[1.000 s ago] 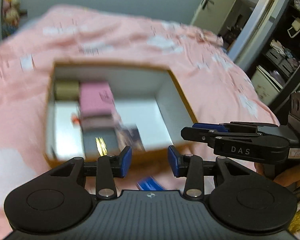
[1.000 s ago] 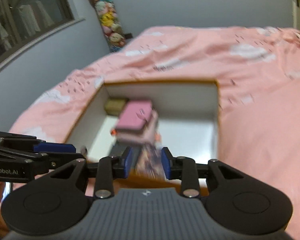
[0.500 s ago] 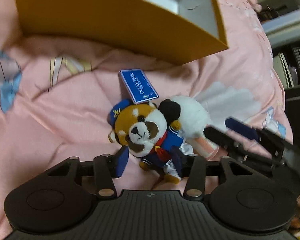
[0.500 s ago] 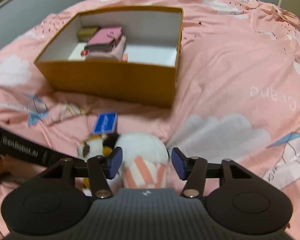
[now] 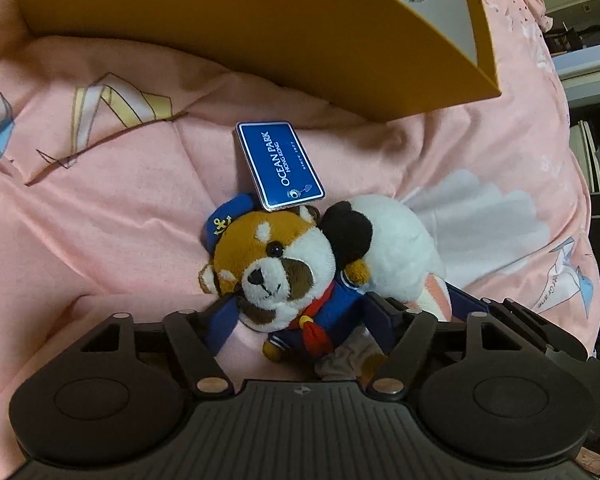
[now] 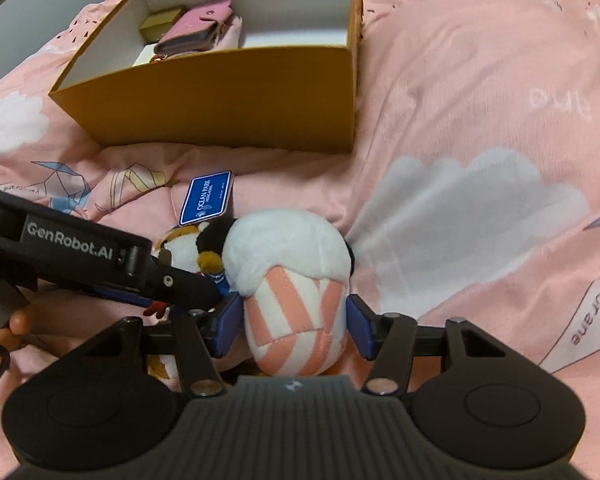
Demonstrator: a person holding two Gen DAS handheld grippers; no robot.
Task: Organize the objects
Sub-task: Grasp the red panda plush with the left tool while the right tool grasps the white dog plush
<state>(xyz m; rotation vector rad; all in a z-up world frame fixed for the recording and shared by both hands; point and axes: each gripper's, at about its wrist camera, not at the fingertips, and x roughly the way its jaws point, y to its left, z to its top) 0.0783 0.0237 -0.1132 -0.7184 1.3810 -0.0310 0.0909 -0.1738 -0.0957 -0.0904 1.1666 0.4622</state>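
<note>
While the brown-and-white red panda plush in a blue sailor suit (image 5: 284,276) is lying on the pink printed bedspread (image 5: 112,200), the left gripper (image 5: 300,320) is straddling it, jaws just widened, untouching. Beside it, the right gripper (image 6: 294,320) is bracketing the white plush with pink stripes (image 6: 296,280), jaws apart. Ahead is sitting the open orange cardboard box (image 6: 228,96).

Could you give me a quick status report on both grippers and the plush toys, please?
Left gripper open, straddling red panda plush. Right gripper open around striped plush. Both toys on the bedspread, outside orange box.
</note>
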